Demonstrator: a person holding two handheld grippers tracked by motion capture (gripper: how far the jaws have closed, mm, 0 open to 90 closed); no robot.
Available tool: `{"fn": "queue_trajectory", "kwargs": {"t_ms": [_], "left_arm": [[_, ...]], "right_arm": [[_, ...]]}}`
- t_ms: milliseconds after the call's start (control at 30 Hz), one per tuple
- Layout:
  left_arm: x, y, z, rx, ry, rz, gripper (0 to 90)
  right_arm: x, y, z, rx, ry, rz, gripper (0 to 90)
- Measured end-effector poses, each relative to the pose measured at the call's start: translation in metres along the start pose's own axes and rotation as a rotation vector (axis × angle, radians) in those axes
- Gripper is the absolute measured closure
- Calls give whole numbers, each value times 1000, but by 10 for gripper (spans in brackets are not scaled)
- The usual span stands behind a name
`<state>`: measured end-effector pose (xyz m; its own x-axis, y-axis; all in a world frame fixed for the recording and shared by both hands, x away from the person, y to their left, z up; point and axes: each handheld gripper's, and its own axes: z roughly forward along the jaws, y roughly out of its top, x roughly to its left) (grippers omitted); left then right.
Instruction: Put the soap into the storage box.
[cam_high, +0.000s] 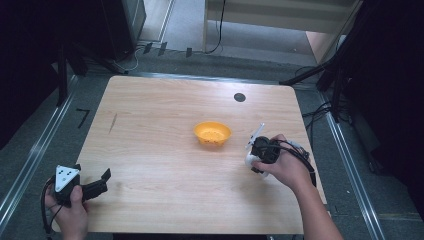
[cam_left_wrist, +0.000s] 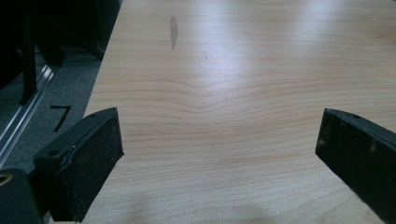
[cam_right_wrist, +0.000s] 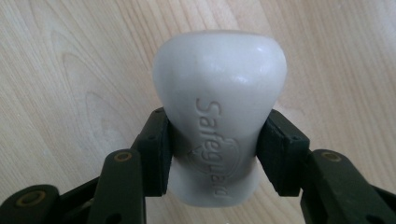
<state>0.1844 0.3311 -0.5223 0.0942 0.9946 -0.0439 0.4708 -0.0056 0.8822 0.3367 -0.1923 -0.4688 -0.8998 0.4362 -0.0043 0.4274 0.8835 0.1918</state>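
Near the right edge of the table (cam_high: 165, 165), the right tool (cam_high: 260, 155) clamps a white bar of soap (cam_right_wrist: 219, 116) across its narrow middle, one black jaw on each side, so the waisted shape sits locked between the pads. The bar's rounded end points away from the tool, over bare wood; whether it rests on the surface or hangs just above it, I cannot tell. An orange bowl (cam_high: 212, 134) stands near, to the left of the soap, and looks like the likely place for it. At the near left corner, the left tool (cam_left_wrist: 219, 154) hangs with its jaws wide apart and nothing between them, kept clear of the work.
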Motion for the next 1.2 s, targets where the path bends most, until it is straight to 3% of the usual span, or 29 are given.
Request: {"fn": "queue_trajectory", "kwargs": {"t_ms": [700,1200], "left_arm": [[1,0,0,2,-5,-6,12],[1,0,0,3,-6,-14,12]], "right_arm": [[-17,44,-24,-4,-17,-68,509],[-24,69,-31,-10,-31,-123,509]]}}
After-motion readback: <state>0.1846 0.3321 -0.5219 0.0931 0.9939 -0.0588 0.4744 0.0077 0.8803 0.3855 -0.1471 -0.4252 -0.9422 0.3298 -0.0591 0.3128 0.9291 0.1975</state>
